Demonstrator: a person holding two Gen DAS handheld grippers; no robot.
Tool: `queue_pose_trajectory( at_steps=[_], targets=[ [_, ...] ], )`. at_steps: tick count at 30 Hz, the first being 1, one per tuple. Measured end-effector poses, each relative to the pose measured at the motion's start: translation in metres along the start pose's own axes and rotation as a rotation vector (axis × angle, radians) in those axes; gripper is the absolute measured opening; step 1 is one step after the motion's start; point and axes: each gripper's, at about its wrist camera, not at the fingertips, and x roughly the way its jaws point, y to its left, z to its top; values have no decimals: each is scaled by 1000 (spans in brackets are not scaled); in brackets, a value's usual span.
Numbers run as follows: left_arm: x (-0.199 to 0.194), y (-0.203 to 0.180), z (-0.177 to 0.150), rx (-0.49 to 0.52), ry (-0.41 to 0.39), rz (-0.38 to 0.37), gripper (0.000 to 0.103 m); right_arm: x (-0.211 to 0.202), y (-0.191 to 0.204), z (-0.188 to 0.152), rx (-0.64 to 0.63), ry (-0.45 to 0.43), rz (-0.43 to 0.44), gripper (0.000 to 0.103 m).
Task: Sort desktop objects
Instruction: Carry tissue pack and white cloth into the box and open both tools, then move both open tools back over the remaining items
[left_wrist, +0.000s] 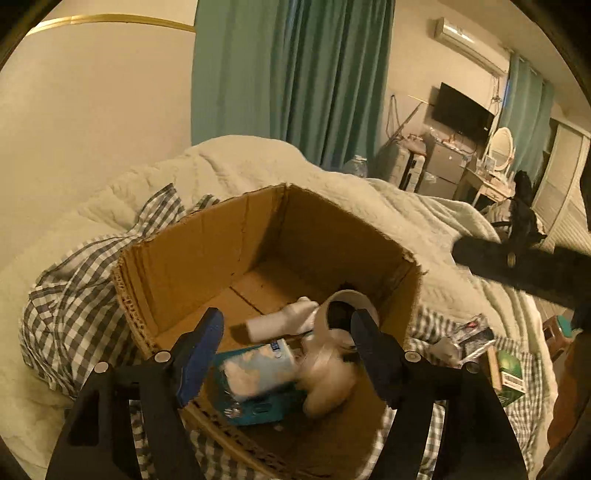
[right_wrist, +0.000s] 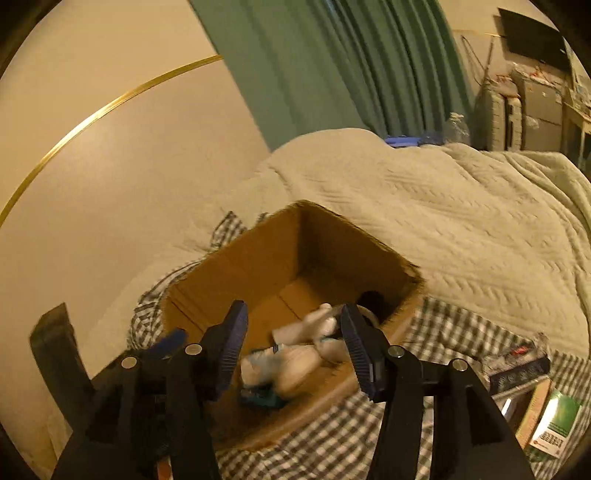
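1. Cardboard, brown and corrugated: the open box (left_wrist: 207, 251) sits on a checked cloth (left_wrist: 74, 317) spread over the bed (left_wrist: 424, 218). It is the collecting point for the sorted objects.
2. Contents at the near end of the box: a teal-and-white packet (left_wrist: 258, 373), a white bottle (left_wrist: 284, 319) lying on its side, a tape roll (left_wrist: 341, 299) and a pale soft item (left_wrist: 328, 373), blurred and not identifiable.
3. Left tongs (left_wrist: 286, 358): released, jaws spread wide above the box contents, nothing between the pads.
4. Right tongs (right_wrist: 291, 350): released, jaws apart over the same box, nothing gripped.
5. Remaining objects lie on the checked cloth to the right of the box: a green-and-white carton (right_wrist: 554, 421) and a dark flat pack (right_wrist: 521, 369), with shiny wrapped items beside them.
6. Handling judgement, carton: light and stiff. Take it across its two broad faces; the card probably dents under a hard squeeze.
7. Handling judgement, dark flat pack: glossy, likely slippery. Grip at an edge lifted clear of the cloth.
8. Obstructions: the box's torn right rim stands between the tongs and these objects. The soft cloth may bunch under a low approach. The thick quilt (right_wrist: 461, 206) rises just behind them.
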Motion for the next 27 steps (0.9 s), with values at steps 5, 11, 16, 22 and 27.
queue_pose_trajectory(
  at_steps=[5,11,16,22,27],
  targets=[
    [-12,-27,-13,41,29,-56,75,-32,-32,-25,-11,30,-137,52],
    [-27,-72,-46,125,71,-162,82,-74,-79,-91,46,119,-293,52],
    [-25,-102,-81,176,155,-222,82,-110,-112,-145,140,156,-390,63],
    [-1,-121,-111,225,205,-183,82,-126,-141,-172,215,162,-452,74],
    [23,-140,-122,282,239,-181,82,-127,-169,-176,256,146,-476,79]
  ],
)
